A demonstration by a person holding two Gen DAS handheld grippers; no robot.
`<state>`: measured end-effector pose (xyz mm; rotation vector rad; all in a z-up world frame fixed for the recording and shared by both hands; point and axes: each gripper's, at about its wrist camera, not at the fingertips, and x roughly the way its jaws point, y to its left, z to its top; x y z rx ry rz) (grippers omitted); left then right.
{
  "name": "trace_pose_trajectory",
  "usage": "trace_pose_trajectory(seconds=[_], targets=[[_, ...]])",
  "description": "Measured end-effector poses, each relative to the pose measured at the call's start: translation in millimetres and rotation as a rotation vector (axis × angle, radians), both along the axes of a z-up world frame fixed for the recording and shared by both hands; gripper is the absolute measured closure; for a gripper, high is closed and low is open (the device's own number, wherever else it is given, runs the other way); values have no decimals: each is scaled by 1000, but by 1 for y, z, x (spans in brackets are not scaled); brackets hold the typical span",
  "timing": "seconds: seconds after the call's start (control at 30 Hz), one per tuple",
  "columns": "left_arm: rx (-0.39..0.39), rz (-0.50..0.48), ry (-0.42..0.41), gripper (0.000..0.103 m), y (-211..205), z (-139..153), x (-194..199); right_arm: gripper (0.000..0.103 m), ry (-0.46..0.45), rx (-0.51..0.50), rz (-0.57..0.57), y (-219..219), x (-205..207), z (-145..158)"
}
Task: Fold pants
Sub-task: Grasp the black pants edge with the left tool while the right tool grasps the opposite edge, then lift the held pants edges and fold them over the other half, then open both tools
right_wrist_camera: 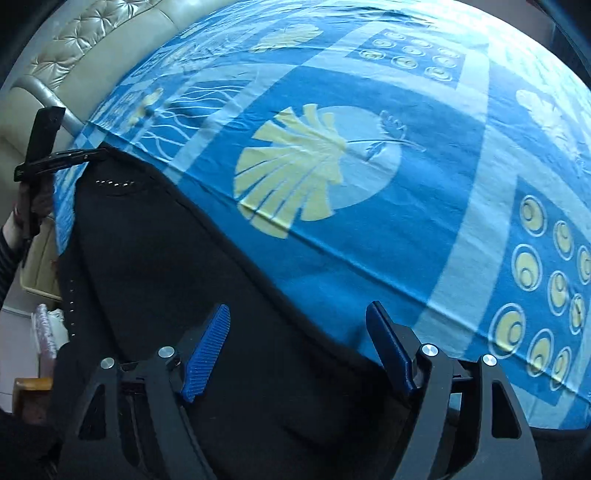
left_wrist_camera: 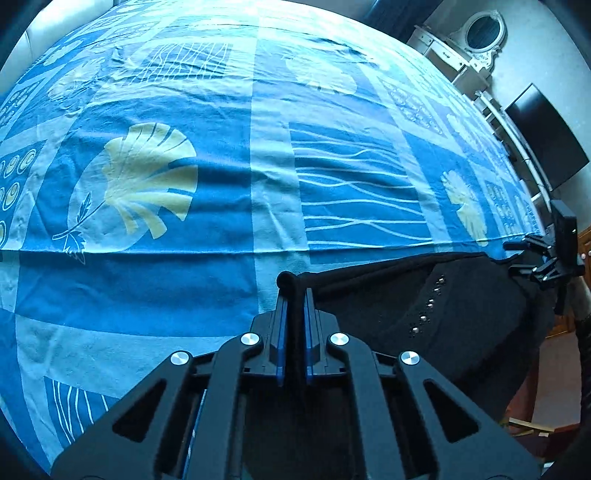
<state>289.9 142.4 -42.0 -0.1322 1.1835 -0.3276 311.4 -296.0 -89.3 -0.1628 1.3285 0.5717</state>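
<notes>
Black pants [left_wrist_camera: 424,295] with a row of small metal studs [left_wrist_camera: 424,314] hang at the near edge of the bed. My left gripper [left_wrist_camera: 294,291] is shut on a corner of the pants, with black cloth pinched between its blue pads. In the right wrist view the pants [right_wrist_camera: 155,258] stretch from the left gripper [right_wrist_camera: 92,153] at the far left down to my right gripper [right_wrist_camera: 299,314]. The right gripper is open, its blue pads wide apart above the black cloth. It also shows in the left wrist view [left_wrist_camera: 524,258] at the far right.
A blue bedsheet [left_wrist_camera: 221,166] with pale leaf, circle and wave prints covers the bed. A cream tufted headboard [right_wrist_camera: 74,48] is at the far left. A white dresser with an oval mirror [left_wrist_camera: 480,33] and a dark screen [left_wrist_camera: 546,136] stand along the wall.
</notes>
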Motion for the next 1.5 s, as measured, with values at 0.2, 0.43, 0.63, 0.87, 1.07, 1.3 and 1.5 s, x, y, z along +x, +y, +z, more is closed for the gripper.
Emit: trace_pose_trajectory(seconds=[0.2,0.43,0.63,0.87,1.07,1.3,1.5], targets=[[52,-7,6,96,-6,-9,1,97,112,5,34,2,-4,-13],[-93,62,-112,98,11,39,-14,97,-162,-17,-30,1,-28,55],[-193,85,-190,98,22,74,-61,97,-360,-3,-52,6,-103,96],[-244,108,-169,98,35,61,-148,97,-400,-55,-19,18,-196,66],[-242,144,-95,98,36,25,-195,96,-361,-71,-33,23,-238,31],[-277,236,-12,81,48,-8,-227,74,-333,-56,-98,16,-266,18],[-397,367,29,62,51,-7,-261,44,-183,254,-304,-21,-280,30]])
